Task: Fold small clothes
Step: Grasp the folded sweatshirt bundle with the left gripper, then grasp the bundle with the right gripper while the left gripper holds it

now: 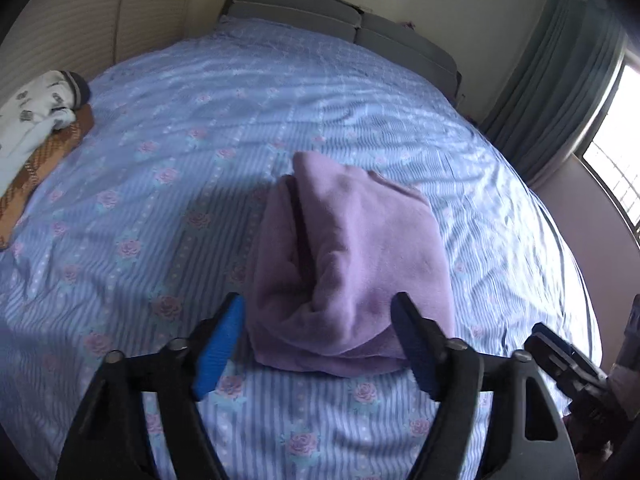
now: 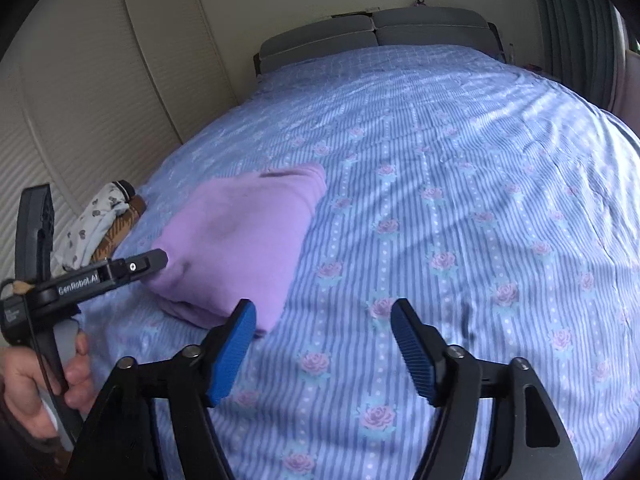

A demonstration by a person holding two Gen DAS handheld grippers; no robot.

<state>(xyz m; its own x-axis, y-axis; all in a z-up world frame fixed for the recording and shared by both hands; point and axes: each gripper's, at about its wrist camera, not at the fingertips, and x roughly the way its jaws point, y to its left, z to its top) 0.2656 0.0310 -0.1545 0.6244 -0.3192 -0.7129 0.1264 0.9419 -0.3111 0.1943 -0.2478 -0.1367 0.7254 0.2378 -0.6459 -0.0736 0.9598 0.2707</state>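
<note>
A folded lilac fleece garment [image 1: 344, 264] lies on the bed [image 1: 168, 208], at the centre of the left wrist view. Its near edge sits between the tips of the left gripper [image 1: 318, 344], whose jaws stand wide — the blue pads [image 1: 220, 350] flank the cloth on either side without pressing it, as far as can be made out, and the right-hand pad is in shadow. The folds at the near end are bunched, and a dark seam runs along the left side of the garment; what kind of garment it is cannot be told.

In the right wrist view the same garment [image 2: 240, 240] lies left of centre, motion-blurred at its far end. The right gripper [image 2: 324, 344] is also wide apart, with only the striped, rose-printed bedsheet [image 2: 440, 220] between its pads; its left pad overlaps the garment's near corner in the picture, though contact cannot be judged. At the lower left of that frame a hand [image 2: 36, 384] grips the handle of the left gripper, which is cut off by the frame edge.

At the far left edge of the bed a white printed garment [image 1: 36, 112] lies on top of a brown checked one [image 1: 44, 168] — both cut off by the frame. A grey headboard [image 1: 344, 24] stands at the top, and curtains [image 1: 560, 92] at the upper right.
</note>
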